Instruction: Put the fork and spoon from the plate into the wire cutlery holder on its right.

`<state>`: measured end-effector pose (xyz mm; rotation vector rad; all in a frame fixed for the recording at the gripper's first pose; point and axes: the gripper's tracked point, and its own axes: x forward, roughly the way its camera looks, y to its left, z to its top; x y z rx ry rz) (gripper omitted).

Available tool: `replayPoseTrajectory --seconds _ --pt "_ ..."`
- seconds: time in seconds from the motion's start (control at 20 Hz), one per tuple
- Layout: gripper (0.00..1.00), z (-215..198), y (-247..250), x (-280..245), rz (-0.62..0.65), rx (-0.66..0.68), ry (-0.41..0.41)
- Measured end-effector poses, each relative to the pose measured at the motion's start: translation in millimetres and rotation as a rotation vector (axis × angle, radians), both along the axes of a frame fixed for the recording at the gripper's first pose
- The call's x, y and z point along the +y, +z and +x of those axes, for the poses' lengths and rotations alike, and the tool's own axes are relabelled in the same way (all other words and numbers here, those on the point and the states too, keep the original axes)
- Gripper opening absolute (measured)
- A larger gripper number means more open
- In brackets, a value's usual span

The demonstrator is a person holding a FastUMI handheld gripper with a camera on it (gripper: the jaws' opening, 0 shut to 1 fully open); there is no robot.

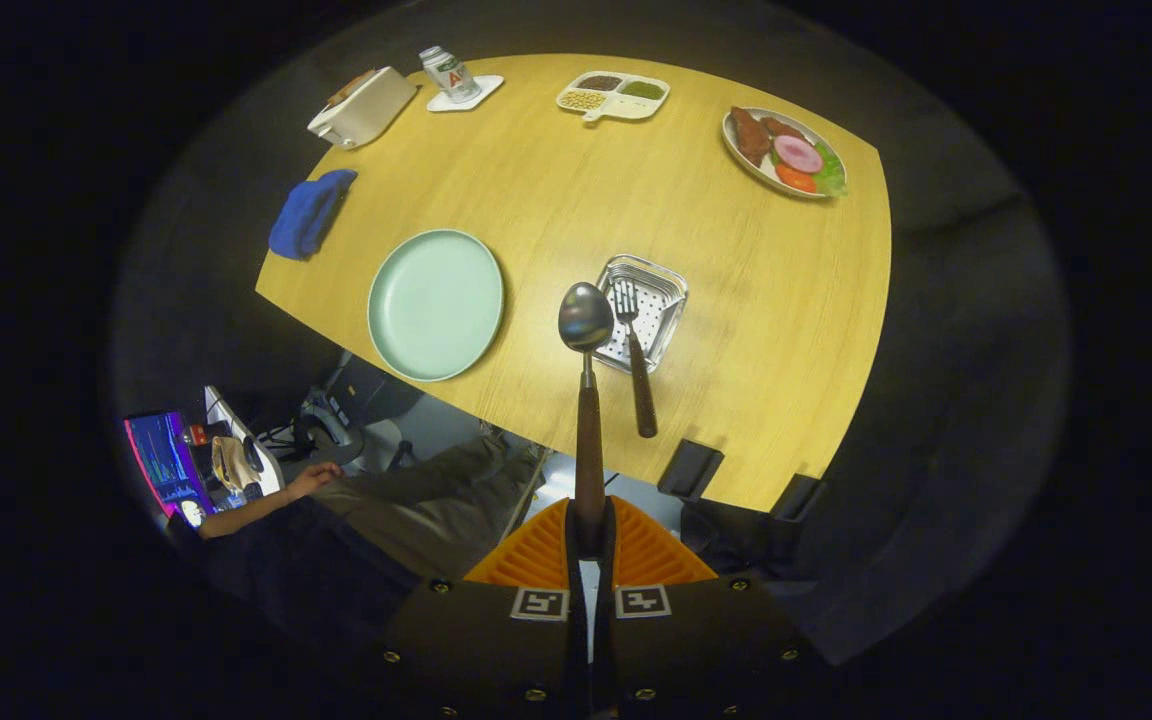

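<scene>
Steel spoon (586, 316), dark wooden handle clamped between the closed gripper (591, 535) fingers, hangs beside the fork (633, 352) resting in the wire cutlery holder (671, 285), right of the empty green plate (435, 304).

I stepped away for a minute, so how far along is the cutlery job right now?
Done: the fork already rests in the wire cutlery holder, handle sticking out toward the gripper, and the green plate is bare. In hand: the gripper is shut on the spoon, held above the table beside the holder. Left: setting the spoon into the holder.
</scene>
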<state>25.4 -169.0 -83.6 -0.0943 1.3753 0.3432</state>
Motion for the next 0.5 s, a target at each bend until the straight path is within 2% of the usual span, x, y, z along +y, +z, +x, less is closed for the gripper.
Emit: replayPoseTrajectory --seconds 0.5 --pt "0.03 36 -23 -12 -0.03 0.129 0.025"
